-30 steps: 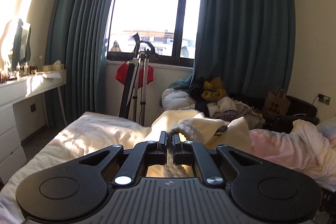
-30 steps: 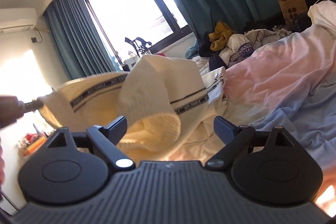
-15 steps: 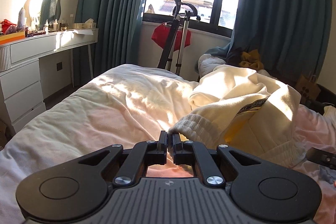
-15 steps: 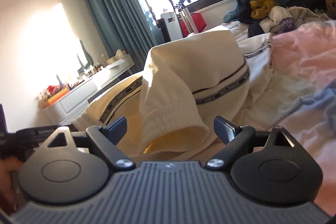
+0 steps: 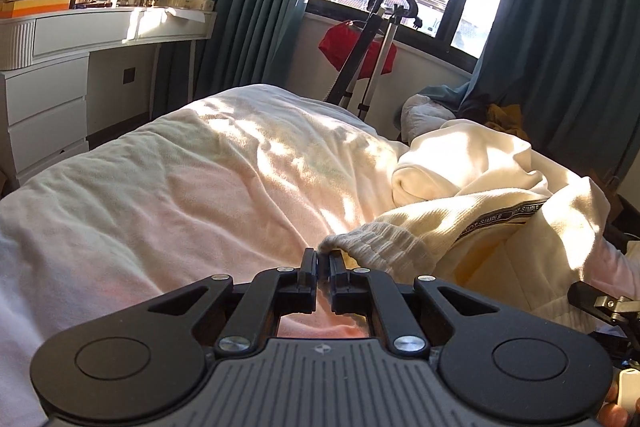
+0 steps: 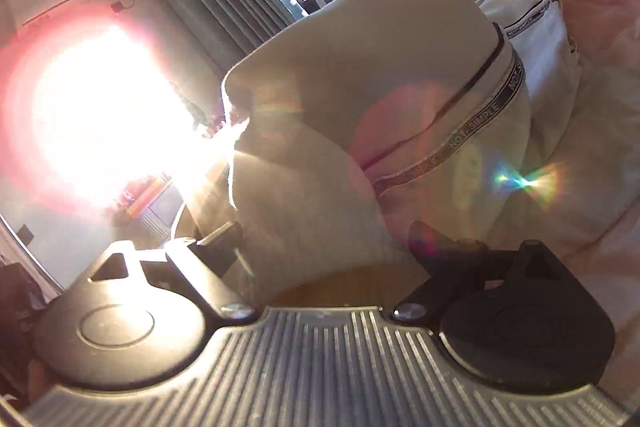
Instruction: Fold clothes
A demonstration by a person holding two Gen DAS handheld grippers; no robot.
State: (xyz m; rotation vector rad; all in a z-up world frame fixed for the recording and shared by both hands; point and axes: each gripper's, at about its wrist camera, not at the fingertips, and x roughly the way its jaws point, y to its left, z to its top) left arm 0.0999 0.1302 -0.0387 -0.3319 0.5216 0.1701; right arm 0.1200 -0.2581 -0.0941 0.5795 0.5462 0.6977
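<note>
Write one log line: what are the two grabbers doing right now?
left gripper: shut on cream garment hem | right gripper: open, garment between fingers | bed: garment heaped, unfolded

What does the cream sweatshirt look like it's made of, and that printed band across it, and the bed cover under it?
Cream sweatshirt: probably thick cotton-blend knit, matte, with soft rounded folds and a ribbed hem, which the left tool pinches. Printed band: apparently woven tape, flat, dark-edged, lettered "NOT SIMPLE". Bed cover: thin matte fabric, likely cotton, finely creased over soft padding.
</note>
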